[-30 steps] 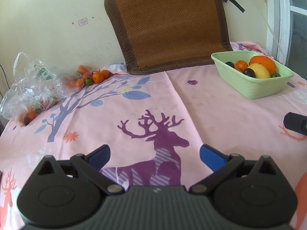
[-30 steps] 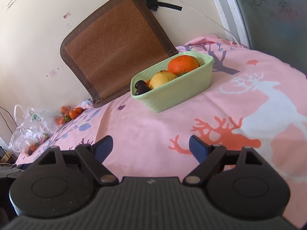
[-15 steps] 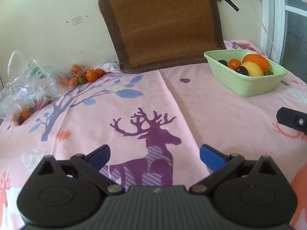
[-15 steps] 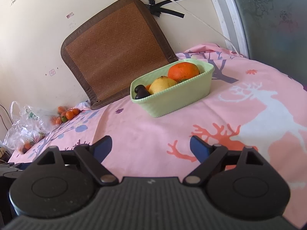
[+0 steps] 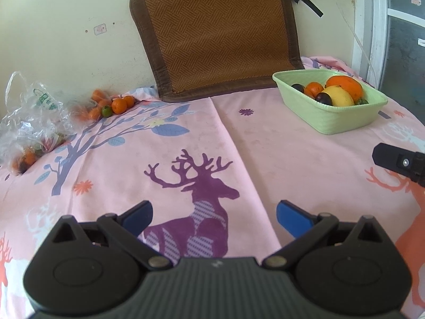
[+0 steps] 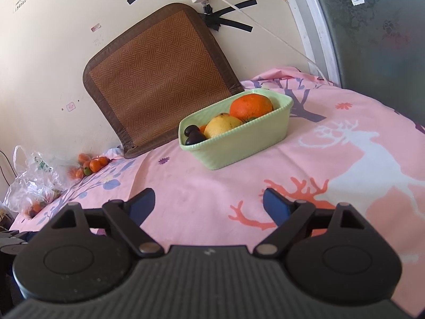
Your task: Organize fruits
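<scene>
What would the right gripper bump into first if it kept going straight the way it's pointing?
Probably the pink deer-print cloth just ahead of the open right gripper, since it tilts downward. Nothing lies between its blue fingertips. The pale green plastic basket of fruit sits further along; depth is hard to judge.

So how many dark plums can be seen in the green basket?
2. One plum lies at the far left corner of the green basket; the other plum lies nearer, against the yellow fruit. More may be hidden under the larger fruits.
</scene>
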